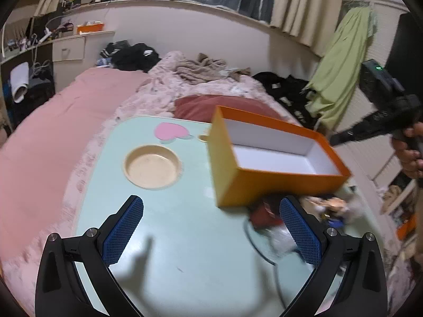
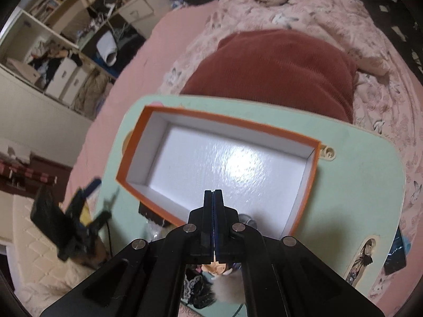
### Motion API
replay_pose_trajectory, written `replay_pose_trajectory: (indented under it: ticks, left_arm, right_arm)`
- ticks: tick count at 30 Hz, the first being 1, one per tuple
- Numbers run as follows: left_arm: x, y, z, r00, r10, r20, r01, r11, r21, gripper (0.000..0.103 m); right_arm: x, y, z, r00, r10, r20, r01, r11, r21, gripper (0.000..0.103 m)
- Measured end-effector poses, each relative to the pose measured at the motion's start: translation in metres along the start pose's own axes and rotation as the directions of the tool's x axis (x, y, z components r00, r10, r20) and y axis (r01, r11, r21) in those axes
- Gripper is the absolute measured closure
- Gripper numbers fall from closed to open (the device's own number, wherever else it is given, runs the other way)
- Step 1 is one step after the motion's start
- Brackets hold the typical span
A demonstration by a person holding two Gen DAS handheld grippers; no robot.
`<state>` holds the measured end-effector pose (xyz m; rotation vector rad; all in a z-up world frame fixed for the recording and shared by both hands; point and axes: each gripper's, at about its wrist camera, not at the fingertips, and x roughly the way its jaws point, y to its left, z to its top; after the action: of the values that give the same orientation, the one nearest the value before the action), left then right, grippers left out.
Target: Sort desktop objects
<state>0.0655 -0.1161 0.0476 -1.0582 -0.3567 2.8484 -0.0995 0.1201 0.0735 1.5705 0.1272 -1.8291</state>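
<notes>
The orange box (image 1: 277, 155) sits empty on the counter (image 1: 171, 237), long axis left-to-right, with the clutter (image 1: 325, 208) at its near side — nearer the left claw (image 1: 211, 232), spread wide and empty, than the right claw (image 2: 214, 198), pinched shut above the box.

Lap table (image 1: 171, 237) set on the bed (image 1: 53, 132), a cushion (image 2: 277, 66) just beyond its far edge. On the table: open box (image 1: 275, 155), empty inside, toward the far right; round recessed dish (image 1: 152, 167) to the box's left, apart from it; heart-shaped sticker (image 1: 170, 130) behind the dish. Small items in a heap (image 1: 317, 208) at the box's near side, partly under its edge. Drawer unit (image 1: 70, 47) behind the bed, far left.
</notes>
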Motion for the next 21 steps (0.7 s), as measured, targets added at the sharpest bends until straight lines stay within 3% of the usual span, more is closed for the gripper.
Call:
replay_pose_trajectory:
  ticks: [3, 7, 10, 14, 21]
  left_arm:
    - [0.014, 0.003, 0.009, 0.999, 0.041, -0.023, -0.041, 0.999, 0.012, 0.000]
    - [0.030, 0.004, 0.015, 0.999, 0.003, -0.040, -0.002, 1.000, 0.025, 0.000]
    - [0.030, -0.003, 0.016, 0.999, -0.006, -0.035, 0.009, 0.998, 0.062, 0.000]
    - [0.038, -0.008, 0.018, 0.999, -0.018, -0.049, 0.022, 0.996, 0.086, 0.000]
    - [0.041, -0.008, 0.021, 0.997, -0.047, -0.060, 0.052, 0.996, 0.073, 0.000]
  right_arm:
    - [0.009, 0.002, 0.004, 0.998, -0.029, -0.062, 0.027, 0.999, -0.026, 0.102]
    - [0.026, -0.001, 0.013, 0.969, -0.096, -0.226, 0.084, 0.995, -0.062, 0.098]
    - [0.038, 0.001, 0.020, 0.922, -0.204, -0.328, 0.166, 0.976, -0.141, 0.092]
    - [0.058, 0.003, 0.025, 0.855, -0.286, -0.432, 0.205, 0.953, -0.224, 0.086]
    - [0.099, -0.011, 0.022, 0.760, -0.281, -0.586, 0.200, 0.959, -0.200, 0.079]
